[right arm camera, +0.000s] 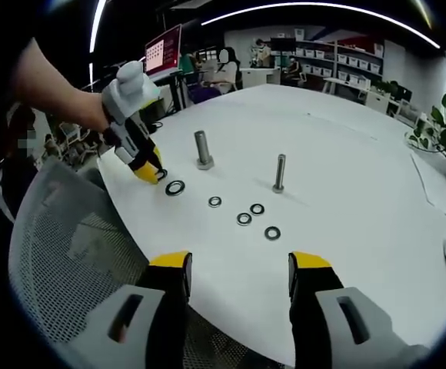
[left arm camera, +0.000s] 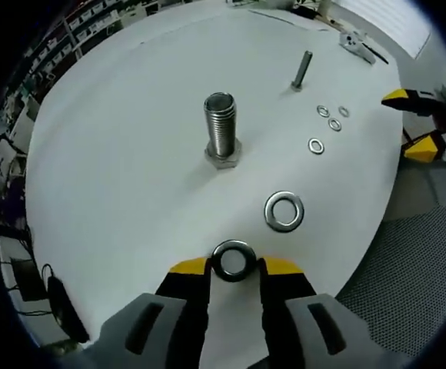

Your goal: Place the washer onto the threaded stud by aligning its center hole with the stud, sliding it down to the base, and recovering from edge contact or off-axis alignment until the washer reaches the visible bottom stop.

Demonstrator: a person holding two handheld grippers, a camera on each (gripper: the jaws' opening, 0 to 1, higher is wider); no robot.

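Washer (left arm camera: pixel 233 260) number one sits between the yellow-tipped jaws of your left gripper (left arm camera: pixel 233 266), low over the near edge of the white table (left arm camera: pixel 115 177); the jaws close against its rim on both sides, so you have it clamped and lying roughly flat. Up and slightly left of it in the left gripper view stands the thick threaded stud (left arm camera: pixel 221 123), upright on its hex base, well apart from the washer you hold. To the right of your jaws a second large washer (left arm camera: pixel 284 211) lies flat on the table. Further right and farther back, four small washers (left arm camera: pixel 329 123) lie in a loose cluster, and beyond them a slimmer bolt (left arm camera: pixel 301 69) stands upright. At the right edge your other gripper's yellow tips poke in, off the table.

In the right gripper view, your hand and left gripper (right arm camera: pixel 148 171) are at the left, tips down on the table edge beside the large washer (right arm camera: pixel 175 187). Right of that stands the thick stud (right arm camera: pixel 202 148), then the small washers (right arm camera: pixel 244 218), then the slim bolt (right arm camera: pixel 280 172). Your right gripper (right arm camera: pixel 238 269) hovers at the near table edge with its jaws wide apart and holding nothing, above a mesh chair (right arm camera: pixel 61 254).
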